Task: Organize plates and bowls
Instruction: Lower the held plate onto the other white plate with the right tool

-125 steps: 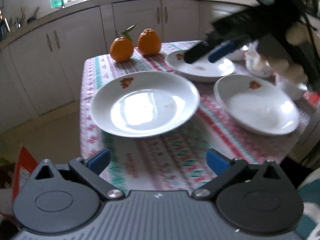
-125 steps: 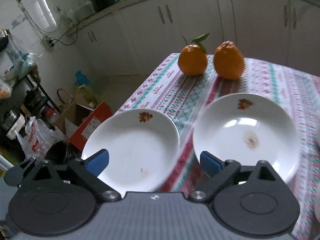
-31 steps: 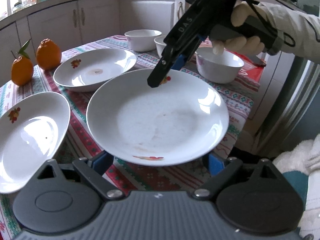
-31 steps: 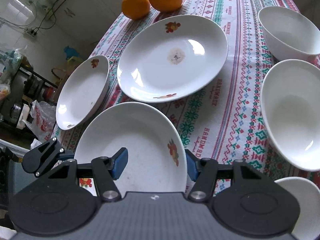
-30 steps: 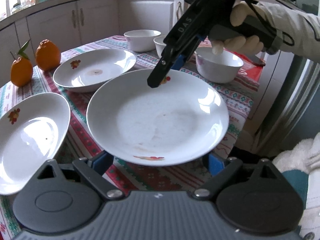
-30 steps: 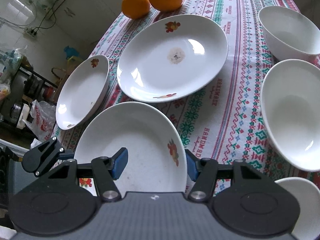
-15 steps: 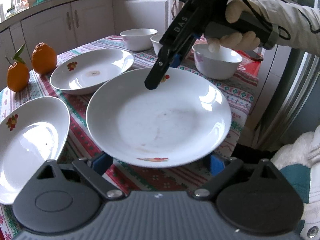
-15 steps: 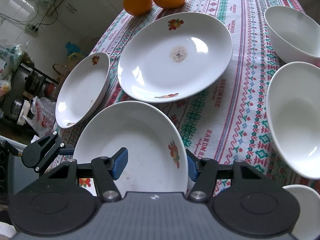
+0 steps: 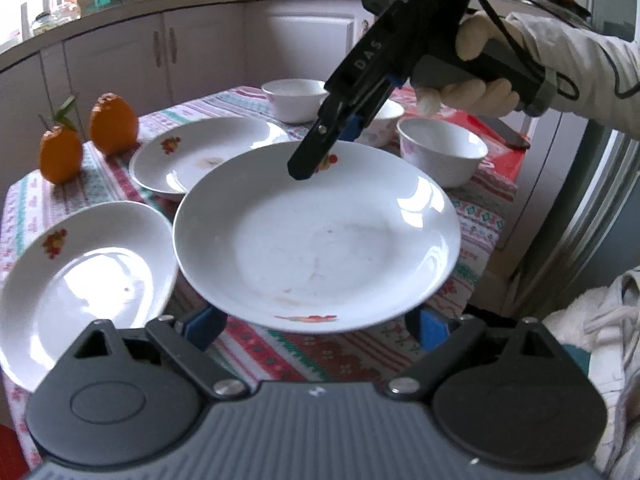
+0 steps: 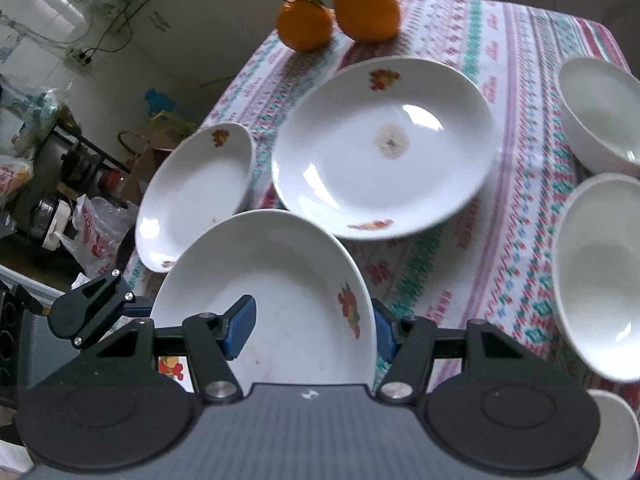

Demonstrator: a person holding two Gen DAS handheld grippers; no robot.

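Your right tongs (image 10: 310, 330) pinch a lifted plate (image 9: 316, 232), left tongs (image 9: 316, 324) spread beneath; next, stack it on another plate (image 10: 384, 148).

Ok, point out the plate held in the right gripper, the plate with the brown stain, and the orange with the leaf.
held plate (image 10: 280, 280): right wrist view, bare inner basin.
stained plate (image 10: 420, 168): right wrist view, white basin beside the stain.
leafy orange (image 10: 305, 24): right wrist view, middle of the peel.
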